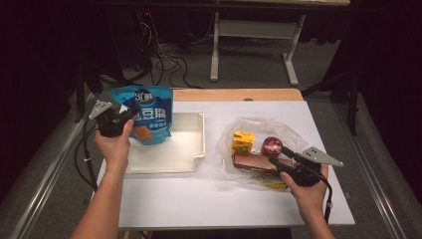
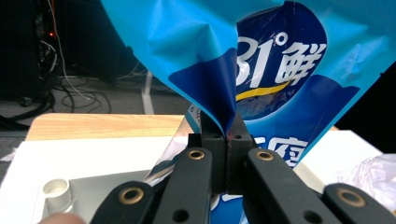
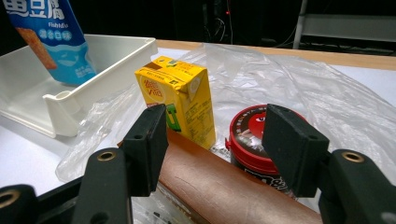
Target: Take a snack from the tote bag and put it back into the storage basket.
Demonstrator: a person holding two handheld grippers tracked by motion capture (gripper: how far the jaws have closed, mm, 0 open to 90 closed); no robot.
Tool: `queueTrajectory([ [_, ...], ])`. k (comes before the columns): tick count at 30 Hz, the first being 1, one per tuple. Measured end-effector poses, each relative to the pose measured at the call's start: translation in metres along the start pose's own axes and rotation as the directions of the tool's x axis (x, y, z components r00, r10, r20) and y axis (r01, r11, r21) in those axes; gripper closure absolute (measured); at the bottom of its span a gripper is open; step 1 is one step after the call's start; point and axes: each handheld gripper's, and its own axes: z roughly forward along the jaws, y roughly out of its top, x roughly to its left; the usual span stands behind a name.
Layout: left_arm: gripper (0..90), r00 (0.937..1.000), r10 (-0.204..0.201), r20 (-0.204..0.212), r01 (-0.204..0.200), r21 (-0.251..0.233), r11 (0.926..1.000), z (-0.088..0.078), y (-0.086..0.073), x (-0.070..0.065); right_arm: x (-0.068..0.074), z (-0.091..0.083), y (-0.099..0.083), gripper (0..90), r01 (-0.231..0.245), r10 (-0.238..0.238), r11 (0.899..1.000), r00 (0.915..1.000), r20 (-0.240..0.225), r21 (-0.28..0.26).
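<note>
In the high view, the blue snack bag (image 1: 148, 113) hangs over the white tray (image 1: 184, 149) at 10 o'clock on the table (image 1: 209, 199). The left tool (image 1: 119, 118) pinches its edge. At 4 o'clock the right tool (image 1: 279, 155) is open beside a clear plastic bag (image 1: 293, 132).

In the left gripper view, the jaws are closed on a fold of the glossy bag (image 2: 261, 56).

In the right gripper view, the jaws are wide apart above a brown box (image 3: 219, 184), with a yellow carton (image 3: 180, 95) and a red-lidded jar (image 3: 250, 137) behind it.

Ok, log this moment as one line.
left gripper: shut on blue pouch, over tray | right gripper: open, at brown box
</note>
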Motion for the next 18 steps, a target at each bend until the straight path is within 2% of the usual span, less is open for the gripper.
queueTrajectory([
  [2, 89.8, 0.9999, -0.013, 0.000, 0.013, -0.010, 0.9999, 0.000, -0.002, 0.006, 0.001, 0.002, -0.001, 41.3, 0.015, -0.015, 1.000, 0.9998, 0.009, 0.011],
  [5, 89.7, 0.9992, 0.022, -0.032, -0.022, -0.006, 0.9997, 0.001, -0.005, 0.010, 0.001, 0.003, -0.002, 41.3, 0.014, -0.014, 1.000, 0.9998, 0.014, 0.015],
  [7, 89.6, 0.9994, 0.009, -0.034, -0.009, -0.010, 0.9999, 0.000, -0.008, 0.016, 0.001, 0.002, -0.002, 41.4, 0.011, -0.011, 1.000, 0.9998, 0.014, 0.013],
  [11, 88.7, 0.9973, 0.003, -0.073, -0.005, -0.017, 0.9998, -0.003, -0.012, 0.021, -0.002, 0.000, -0.003, 41.7, 0.008, -0.008, 1.000, 0.9998, 0.021, 0.010],
  [14, 86.3, 0.9984, -0.006, -0.056, 0.005, -0.015, 0.9999, -0.005, -0.014, 0.025, -0.004, 0.000, -0.005, 41.7, -0.001, 0.001, 1.000, 0.9997, 0.024, 0.011],
  [16, 80.5, 0.9978, 0.009, -0.065, -0.009, 0.001, 1.0000, -0.006, -0.013, 0.025, -0.005, 0.000, -0.006, 41.8, -0.004, 0.003, 1.000, 0.9996, 0.029, 0.014],
  [18, 69.6, 0.9969, 0.022, -0.075, -0.020, 0.032, 0.9993, -0.006, -0.014, 0.025, -0.006, -0.001, -0.006, 41.9, -0.008, 0.008, 1.000, 0.9996, 0.029, 0.013],
])
